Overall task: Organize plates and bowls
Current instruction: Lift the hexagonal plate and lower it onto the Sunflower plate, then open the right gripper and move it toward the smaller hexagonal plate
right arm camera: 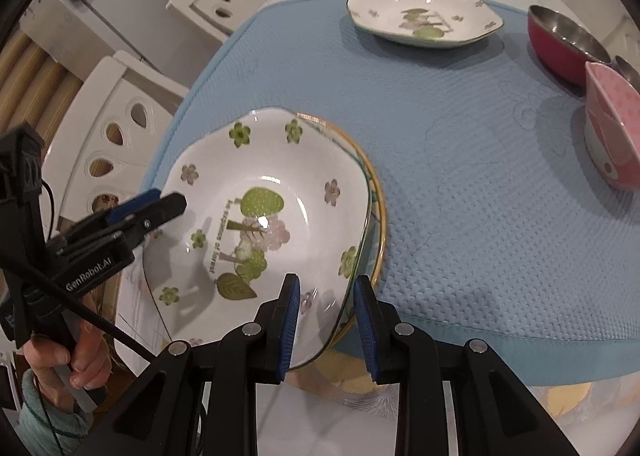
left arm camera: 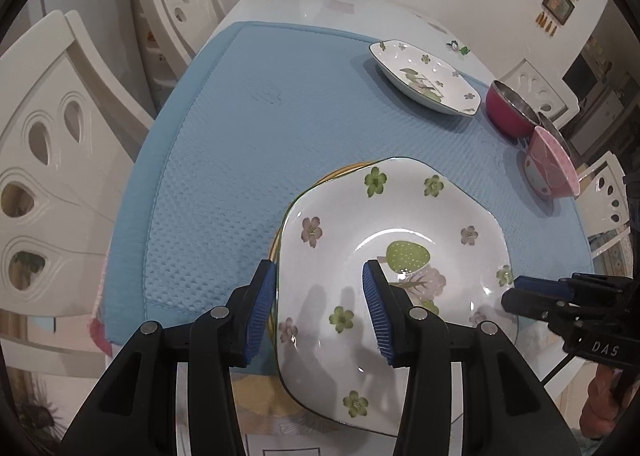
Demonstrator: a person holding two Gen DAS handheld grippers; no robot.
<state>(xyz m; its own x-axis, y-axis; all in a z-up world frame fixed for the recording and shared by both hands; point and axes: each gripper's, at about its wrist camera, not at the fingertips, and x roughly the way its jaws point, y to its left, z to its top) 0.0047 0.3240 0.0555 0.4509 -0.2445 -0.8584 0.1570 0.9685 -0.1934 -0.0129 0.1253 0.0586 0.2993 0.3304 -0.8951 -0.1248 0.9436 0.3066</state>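
Your right tool (right arm camera: 326, 326) is clamped on the near rim of the floral plate (right arm camera: 260, 216), which sits on a gold-rimmed plate (right arm camera: 378, 200) at the blue mat's (right arm camera: 460, 176) near edge. Your left tool (left arm camera: 320, 312) straddles the plate's opposite rim, part open; whether it grips, you cannot tell.

Legible: "GenRobot.AI" on left gripper (right arm camera: 160, 212) body; "DAS" on right gripper (left arm camera: 516, 292) body; "forest" lettering inside floral plate (right arm camera: 256, 224).
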